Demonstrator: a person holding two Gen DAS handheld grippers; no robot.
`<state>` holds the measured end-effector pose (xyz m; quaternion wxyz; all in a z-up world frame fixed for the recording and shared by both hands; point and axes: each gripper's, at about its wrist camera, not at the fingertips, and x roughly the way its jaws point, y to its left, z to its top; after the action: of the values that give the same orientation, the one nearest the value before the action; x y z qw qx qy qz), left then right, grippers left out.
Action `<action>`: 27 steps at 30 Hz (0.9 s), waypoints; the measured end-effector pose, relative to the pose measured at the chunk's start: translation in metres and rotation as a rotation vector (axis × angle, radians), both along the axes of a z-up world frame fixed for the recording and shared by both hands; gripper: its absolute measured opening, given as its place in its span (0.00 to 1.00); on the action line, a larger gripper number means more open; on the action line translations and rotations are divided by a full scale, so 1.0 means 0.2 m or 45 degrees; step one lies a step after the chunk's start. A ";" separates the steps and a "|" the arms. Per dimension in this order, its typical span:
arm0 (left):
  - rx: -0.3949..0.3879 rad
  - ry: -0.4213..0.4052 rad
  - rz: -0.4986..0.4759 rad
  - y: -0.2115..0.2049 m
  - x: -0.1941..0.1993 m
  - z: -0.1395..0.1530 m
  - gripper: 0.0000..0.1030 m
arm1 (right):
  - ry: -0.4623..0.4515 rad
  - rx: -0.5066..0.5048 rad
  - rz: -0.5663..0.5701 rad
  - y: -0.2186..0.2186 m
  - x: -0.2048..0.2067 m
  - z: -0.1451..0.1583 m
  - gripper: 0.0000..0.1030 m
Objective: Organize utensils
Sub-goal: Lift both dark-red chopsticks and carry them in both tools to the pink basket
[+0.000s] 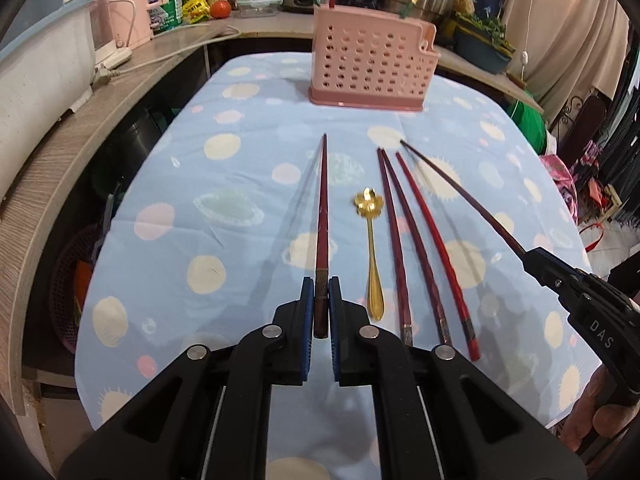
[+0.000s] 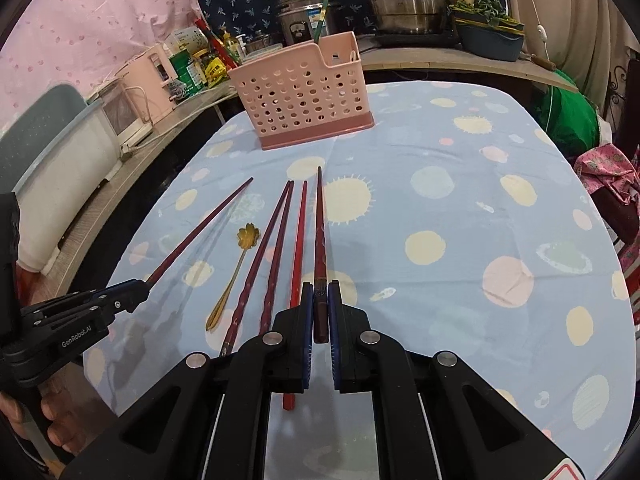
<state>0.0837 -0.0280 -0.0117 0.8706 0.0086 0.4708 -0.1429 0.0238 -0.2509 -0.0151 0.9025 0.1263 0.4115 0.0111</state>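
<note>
Left wrist view: the left gripper points at 12 o'clock, level above the table, jaws clamped on a dark red chopstick. The gold spoon lies at 1 o'clock, the pink utensil basket beyond.

Right wrist view: the right gripper likewise clamps another chopstick; three loose chopsticks lie at 11 o'clock.

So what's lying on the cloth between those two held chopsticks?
A gold spoon, two dark red chopsticks and a brighter red chopstick, seen in both wrist views.

Both wrist views look forward, low and close over the blue dotted cloth-covered surface, sharing the perforated pink plastic utensil basket ahead.
</note>
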 end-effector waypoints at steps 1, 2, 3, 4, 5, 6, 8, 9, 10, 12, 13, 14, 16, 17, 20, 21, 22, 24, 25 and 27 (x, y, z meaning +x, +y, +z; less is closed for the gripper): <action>-0.006 -0.008 0.006 0.01 0.01 0.02 0.07 | -0.011 0.000 -0.002 -0.01 0.01 0.02 0.07; -0.013 -0.018 0.013 0.02 0.01 0.04 0.07 | -0.023 0.005 -0.004 -0.01 0.01 0.04 0.07; -0.018 -0.024 0.017 0.02 0.02 0.06 0.07 | -0.037 0.008 -0.007 -0.02 0.01 0.06 0.07; -0.027 -0.031 0.024 0.03 0.03 0.08 0.07 | -0.049 0.007 -0.010 -0.03 0.02 0.08 0.07; -0.037 -0.036 0.030 0.03 0.04 0.10 0.07 | -0.064 0.005 -0.015 -0.03 0.02 0.10 0.07; -0.046 -0.043 0.031 0.03 0.05 0.12 0.07 | -0.079 0.006 -0.023 -0.04 0.02 0.12 0.07; -0.044 -0.064 0.033 0.04 0.06 0.14 0.07 | -0.099 0.013 -0.038 -0.06 0.03 0.15 0.07; -0.045 -0.075 0.035 0.04 0.07 0.16 0.07 | -0.110 0.017 -0.044 -0.07 0.04 0.16 0.07; -0.049 -0.081 0.039 0.04 0.08 0.17 0.07 | -0.118 0.016 -0.049 -0.08 0.04 0.18 0.07; -0.066 -0.091 0.046 0.04 0.09 0.20 0.07 | -0.130 0.029 -0.058 -0.11 0.05 0.20 0.07; -0.071 -0.099 0.050 0.04 0.10 0.22 0.07 | -0.137 0.040 -0.064 -0.12 0.05 0.21 0.07; -0.073 -0.109 0.052 0.04 0.10 0.23 0.07 | -0.142 0.042 -0.067 -0.13 0.06 0.22 0.07; -0.079 -0.130 0.050 0.04 0.11 0.27 0.07 | -0.161 0.035 -0.073 -0.14 0.07 0.25 0.07; -0.077 -0.146 0.048 0.04 0.11 0.29 0.07 | -0.172 0.030 -0.075 -0.15 0.07 0.27 0.07; -0.087 -0.172 0.051 0.04 0.13 0.34 0.07 | -0.204 0.024 -0.083 -0.17 0.09 0.32 0.07; -0.093 -0.180 0.053 0.05 0.14 0.36 0.07 | -0.214 0.027 -0.084 -0.18 0.11 0.34 0.07; -0.098 -0.194 0.056 0.05 0.16 0.38 0.07 | -0.222 0.030 -0.085 -0.19 0.12 0.35 0.07; -0.101 -0.218 0.061 0.06 0.18 0.43 0.07 | -0.242 0.036 -0.079 -0.21 0.14 0.39 0.07; -0.101 -0.227 0.064 0.05 0.19 0.45 0.07 | -0.251 0.040 -0.077 -0.21 0.16 0.41 0.07; -0.109 -0.243 0.066 0.05 0.22 0.49 0.07 | -0.266 0.052 -0.074 -0.22 0.18 0.45 0.07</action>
<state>0.1281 -0.0180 0.0859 0.9144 -0.0274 0.3792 -0.1389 0.0605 -0.2946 0.0742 0.9377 0.1546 0.3111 0.0065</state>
